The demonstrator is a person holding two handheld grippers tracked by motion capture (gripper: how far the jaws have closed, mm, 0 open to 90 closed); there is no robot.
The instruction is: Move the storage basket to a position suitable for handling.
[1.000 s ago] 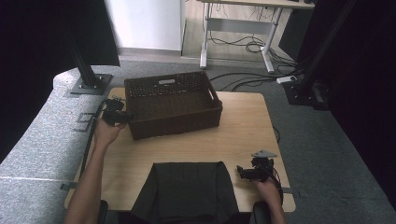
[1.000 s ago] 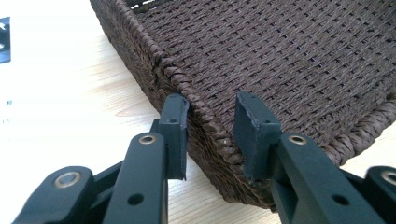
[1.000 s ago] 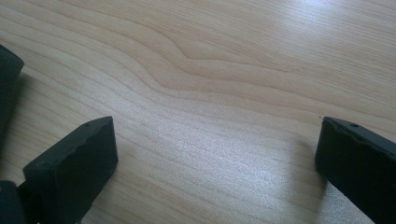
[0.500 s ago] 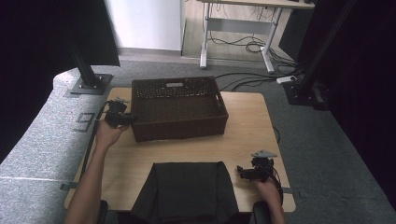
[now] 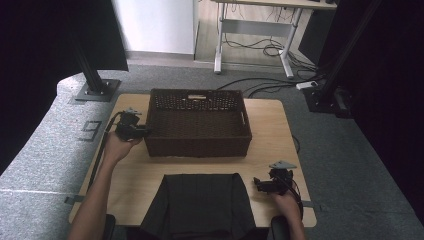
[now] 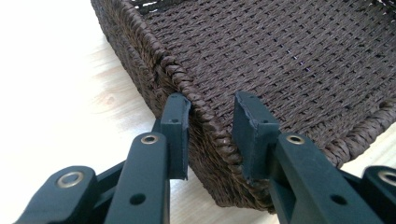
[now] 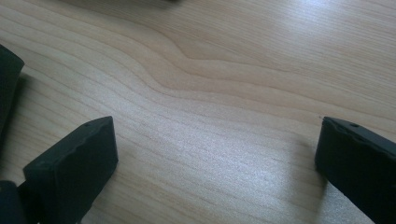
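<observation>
- The basket [image 5: 198, 123] has swung since a second ago: it sat skewed on the desk [image 5: 270, 137] then, and now lies square, long sides parallel to the desk's far edge.
- Your left gripper [image 5: 131, 127] did the turning; its fingers [image 6: 176, 135] are clamped on the basket's woven left rim, one outside the wall, one inside.
- The basket sits on the far half of the desk and looks empty.
- Your right gripper [image 5: 270, 182] rests near the desk's right front corner, fingers [image 7: 74, 163] wide apart over bare wood, holding nothing.
- The dark folded cloth [image 5: 200, 202] lies at the front edge, untouched; squaring the basket likely readies it for loading.
</observation>
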